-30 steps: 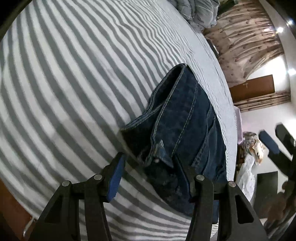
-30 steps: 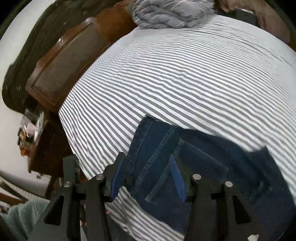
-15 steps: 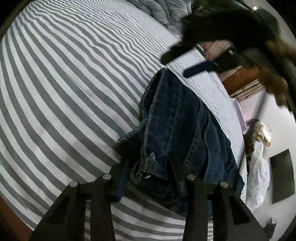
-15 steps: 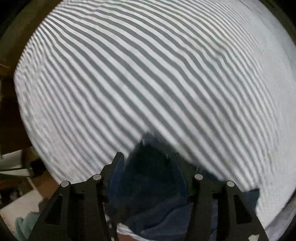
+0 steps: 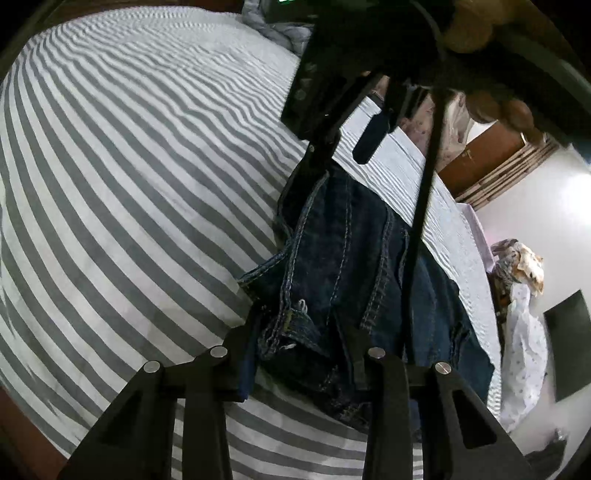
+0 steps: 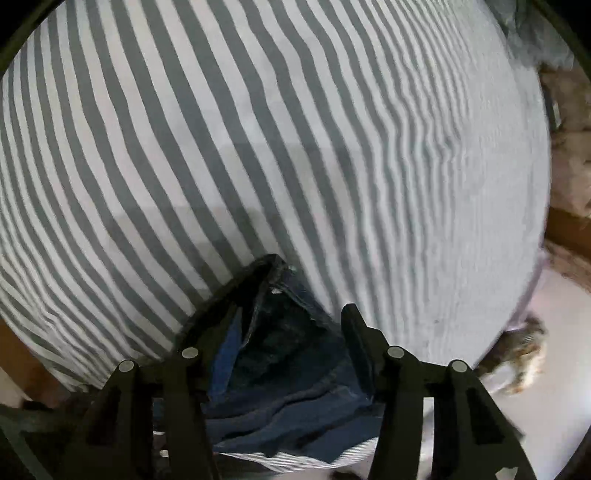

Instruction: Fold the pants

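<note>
The left claw (image 5: 303,354) has just been closing, and a bunched corner of the jeans (image 5: 343,258) at the waistband sits between its fingers, with the denim pressed against both pads, so it grips the cloth. The jeans lie folded in a dark blue bundle on the bed's grey-and-white striped sheet (image 5: 129,166), near the bed's edge, stretching away from this claw toward the far side. The right claw (image 6: 291,332) points steeply down at the far end of the bundle; its jaws have narrowed a little in the last moment, and a raised fold of denim stands between the fingers. The left finger lies against the cloth, but whether the right pad presses on it cannot be told from the blurred view. In the left wrist view the right claw hangs above the jeans, with the person's hand (image 5: 469,33) wrapped around its handle. A crumpled grey blanket (image 5: 273,26) lies at the far end of the bed.
</note>
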A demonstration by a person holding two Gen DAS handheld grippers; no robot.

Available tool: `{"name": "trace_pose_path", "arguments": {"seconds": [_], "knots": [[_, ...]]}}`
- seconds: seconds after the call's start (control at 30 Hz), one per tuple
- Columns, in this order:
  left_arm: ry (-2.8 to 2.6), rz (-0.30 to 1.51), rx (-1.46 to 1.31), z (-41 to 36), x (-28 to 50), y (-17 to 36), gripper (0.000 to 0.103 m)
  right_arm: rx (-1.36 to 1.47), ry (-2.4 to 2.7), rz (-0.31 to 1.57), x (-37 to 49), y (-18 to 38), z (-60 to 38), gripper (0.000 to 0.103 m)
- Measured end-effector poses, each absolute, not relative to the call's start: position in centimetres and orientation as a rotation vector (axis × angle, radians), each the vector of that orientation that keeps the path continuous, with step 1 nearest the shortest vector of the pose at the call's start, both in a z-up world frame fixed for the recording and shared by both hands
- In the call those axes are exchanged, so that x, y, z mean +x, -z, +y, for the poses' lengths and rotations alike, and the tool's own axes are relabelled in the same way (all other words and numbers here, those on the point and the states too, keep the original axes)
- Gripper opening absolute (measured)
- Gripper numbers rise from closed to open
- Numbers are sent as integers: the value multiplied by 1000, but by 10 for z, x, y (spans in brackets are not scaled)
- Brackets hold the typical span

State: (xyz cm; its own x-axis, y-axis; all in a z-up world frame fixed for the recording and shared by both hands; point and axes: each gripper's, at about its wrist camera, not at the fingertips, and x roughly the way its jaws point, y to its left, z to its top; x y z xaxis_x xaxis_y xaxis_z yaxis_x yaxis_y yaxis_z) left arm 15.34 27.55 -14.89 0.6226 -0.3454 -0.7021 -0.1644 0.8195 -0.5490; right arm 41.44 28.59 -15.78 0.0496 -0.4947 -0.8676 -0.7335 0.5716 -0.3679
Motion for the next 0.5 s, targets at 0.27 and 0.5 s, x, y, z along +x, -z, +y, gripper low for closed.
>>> {"name": "trace_pose_path", "arguments": {"seconds": [0.27, 0.5], "knots": [[99, 904, -625, 270, 147, 153, 37, -1320, -134, 1461, 391, 207, 310, 45], [118, 905, -684, 282, 147, 160, 38, -1160, -182, 1502, 385, 201, 305, 14]]}}
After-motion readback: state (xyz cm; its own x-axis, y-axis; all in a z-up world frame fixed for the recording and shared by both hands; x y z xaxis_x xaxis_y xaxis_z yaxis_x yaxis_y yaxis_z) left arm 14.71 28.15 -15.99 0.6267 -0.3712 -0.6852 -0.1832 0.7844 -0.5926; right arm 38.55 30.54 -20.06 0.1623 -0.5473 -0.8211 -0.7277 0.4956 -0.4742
